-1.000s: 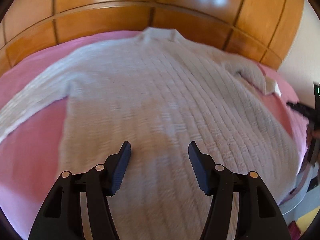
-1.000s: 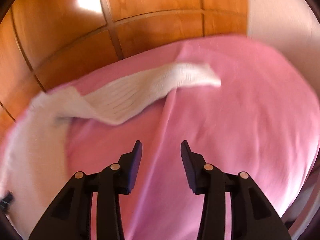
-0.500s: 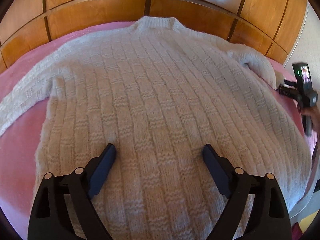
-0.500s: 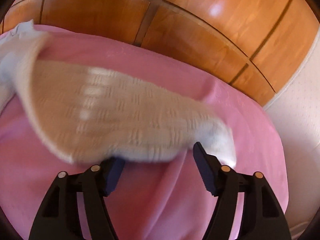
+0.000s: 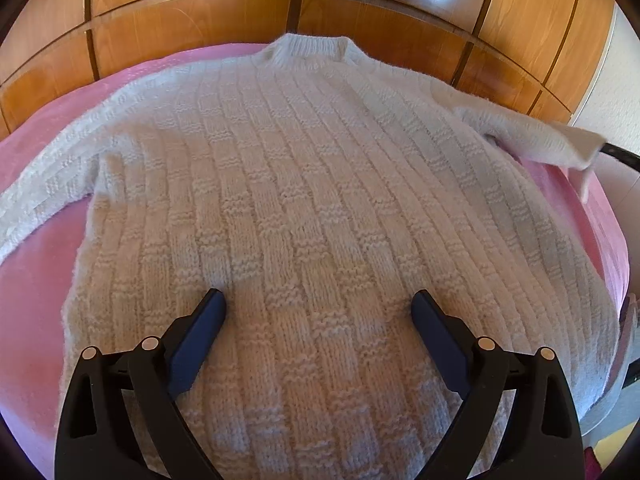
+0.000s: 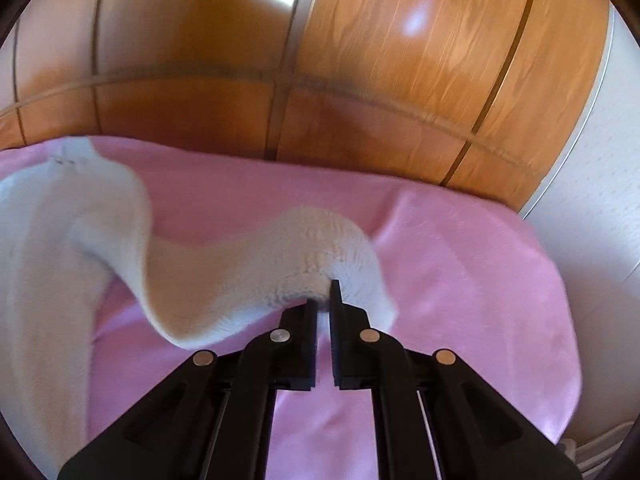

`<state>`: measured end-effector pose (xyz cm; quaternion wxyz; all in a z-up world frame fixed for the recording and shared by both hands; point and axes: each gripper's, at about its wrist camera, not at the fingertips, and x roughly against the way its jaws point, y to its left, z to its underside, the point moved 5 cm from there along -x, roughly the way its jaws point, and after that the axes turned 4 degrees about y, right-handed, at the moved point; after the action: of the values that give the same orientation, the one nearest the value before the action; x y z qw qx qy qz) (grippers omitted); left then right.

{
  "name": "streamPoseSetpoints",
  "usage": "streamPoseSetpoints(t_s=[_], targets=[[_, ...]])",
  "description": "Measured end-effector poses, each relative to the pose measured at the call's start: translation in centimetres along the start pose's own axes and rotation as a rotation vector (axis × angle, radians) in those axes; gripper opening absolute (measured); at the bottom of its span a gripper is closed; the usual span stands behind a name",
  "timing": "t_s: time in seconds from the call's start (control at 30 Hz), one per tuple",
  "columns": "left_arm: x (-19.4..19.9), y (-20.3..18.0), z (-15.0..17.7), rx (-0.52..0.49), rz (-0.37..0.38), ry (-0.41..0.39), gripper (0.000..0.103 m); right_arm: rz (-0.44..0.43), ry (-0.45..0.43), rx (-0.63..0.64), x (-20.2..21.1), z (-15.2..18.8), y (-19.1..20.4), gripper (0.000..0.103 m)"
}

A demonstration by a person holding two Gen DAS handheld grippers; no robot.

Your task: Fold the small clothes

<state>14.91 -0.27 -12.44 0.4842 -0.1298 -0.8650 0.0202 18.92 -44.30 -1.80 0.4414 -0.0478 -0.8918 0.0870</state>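
White knitted sweater (image 5: pixel 320 208) spread flat on pink blanket (image 5: pixel 36 300), right sleeve (image 6: pixel 224 280) now lifted. Right gripper (image 6: pixel 323 304), wide half a second ago, now pinched on the cuff. Left gripper (image 5: pixel 318 312) still spread wide over the lower body, gripping nothing.

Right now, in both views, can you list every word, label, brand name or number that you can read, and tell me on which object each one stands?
There is no readable text in either view.
White knitted sweater: only the knit pattern, no label or tag visible.
Pink bedcover: plain.
Wooden headboard: only grain and glare.
Left hand-held gripper, right hand-held gripper: no markings visible.
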Motion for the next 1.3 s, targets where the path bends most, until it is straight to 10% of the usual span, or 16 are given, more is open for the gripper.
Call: streamPoseSetpoints(t_s=[0.27,0.5,0.53,0.6,0.87,1.17,1.23,1.3], targets=[[0.2,0.2,0.2,0.005,0.019,-0.001,0.092,-0.134,0.058,-0.18,3.6,-3.1,-3.9,0.004],[0.2,0.1,0.1,0.003,0.012,0.004,0.093,-0.079,0.329,-0.368,-9.2,-4.9,-8.5,0.006],[0.2,0.0,0.0,0.002,0.009,0.006,0.093,-0.039,0.331,-0.39,-11.2,-5.1,-9.5,0.01],[0.2,-0.1,0.0,-0.001,0.002,0.01,0.093,0.027,0.318,-0.46,-13.0,-5.1,-11.2,0.064],[-0.3,-0.5,-0.2,-0.009,0.003,0.005,0.097,-0.097,0.143,-0.783,-10.7,1.3,-12.9,0.066],[-0.6,-0.7,-0.3,-0.015,-0.013,0.006,0.098,-0.225,0.209,-0.953,-17.7,4.7,-11.6,0.046],[-0.6,-0.8,-0.4,-0.017,-0.017,0.007,0.098,-0.189,0.226,-0.883,-18.1,3.4,-11.2,0.008],[-0.7,-0.7,-0.4,-0.018,-0.013,0.008,0.098,-0.124,0.221,-0.787,-17.0,1.8,-11.0,0.008]])
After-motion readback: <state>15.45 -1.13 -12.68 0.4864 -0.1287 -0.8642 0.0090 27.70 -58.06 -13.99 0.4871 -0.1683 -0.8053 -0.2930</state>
